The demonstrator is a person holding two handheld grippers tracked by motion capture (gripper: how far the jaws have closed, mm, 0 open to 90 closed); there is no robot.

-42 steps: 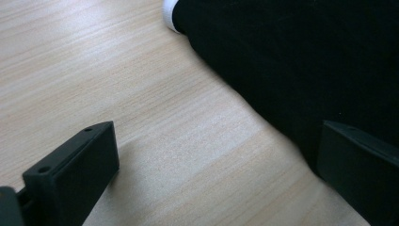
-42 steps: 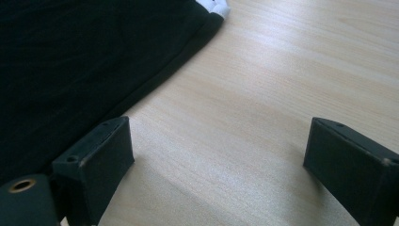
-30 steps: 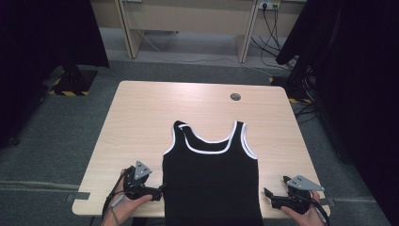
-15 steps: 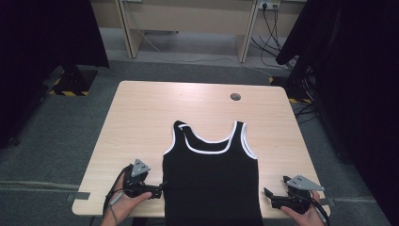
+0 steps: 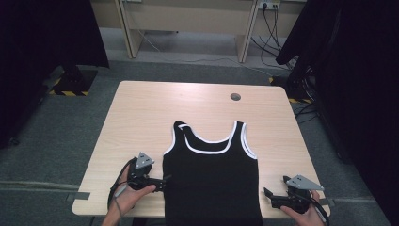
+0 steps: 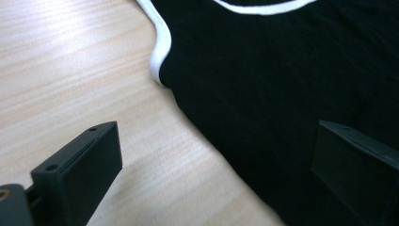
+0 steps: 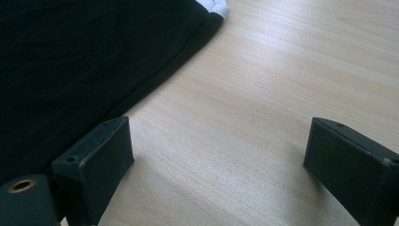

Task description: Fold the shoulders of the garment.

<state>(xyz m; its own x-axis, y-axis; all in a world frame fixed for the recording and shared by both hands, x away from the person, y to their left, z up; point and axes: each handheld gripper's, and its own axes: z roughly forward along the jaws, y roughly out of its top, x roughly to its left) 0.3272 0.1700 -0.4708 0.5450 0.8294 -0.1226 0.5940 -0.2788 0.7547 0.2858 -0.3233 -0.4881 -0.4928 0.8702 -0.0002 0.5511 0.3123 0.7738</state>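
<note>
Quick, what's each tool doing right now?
Left tool: open, at the black tank top's edge, holding nothing.
Right tool: open, over bare table.

The black tank top (image 5: 211, 181) has white trim along the neckline and armholes. It lies flat and face-up on the near half of the table, straps pointing away from the person, hem hanging at the near edge. The fabric is spread smooth, with both side edges nearly straight.
</note>
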